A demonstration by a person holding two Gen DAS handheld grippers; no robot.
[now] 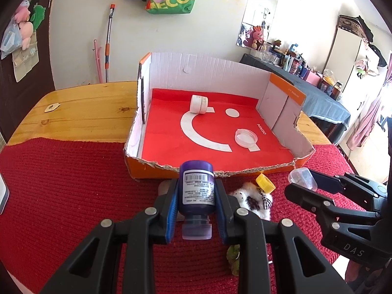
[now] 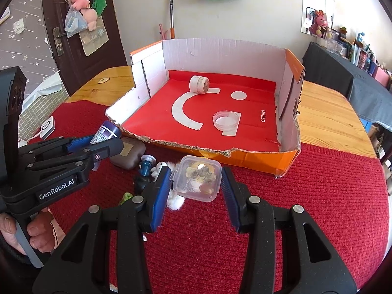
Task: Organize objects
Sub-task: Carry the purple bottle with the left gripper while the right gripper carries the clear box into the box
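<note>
My left gripper [image 1: 196, 196] has its fingers clamped on a purple bottle [image 1: 197, 186], cap toward me, long axis pointing at the cardboard box [image 1: 284, 112] just ahead. My right gripper [image 2: 196, 183] fingers flank a small clear container [image 2: 197, 181]; whether both touch is unclear, its contents blurred

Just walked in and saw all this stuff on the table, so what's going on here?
A person is tidying small items into the cardboard box, holding a gripper in each hand. The left gripper is clamped on a purple bottle, and the right gripper holds a small clear plastic container, both just in front of the box. A tape roll and a clear lid already lie inside. A plush toy and a yellow cap wait on the red cloth.
</note>
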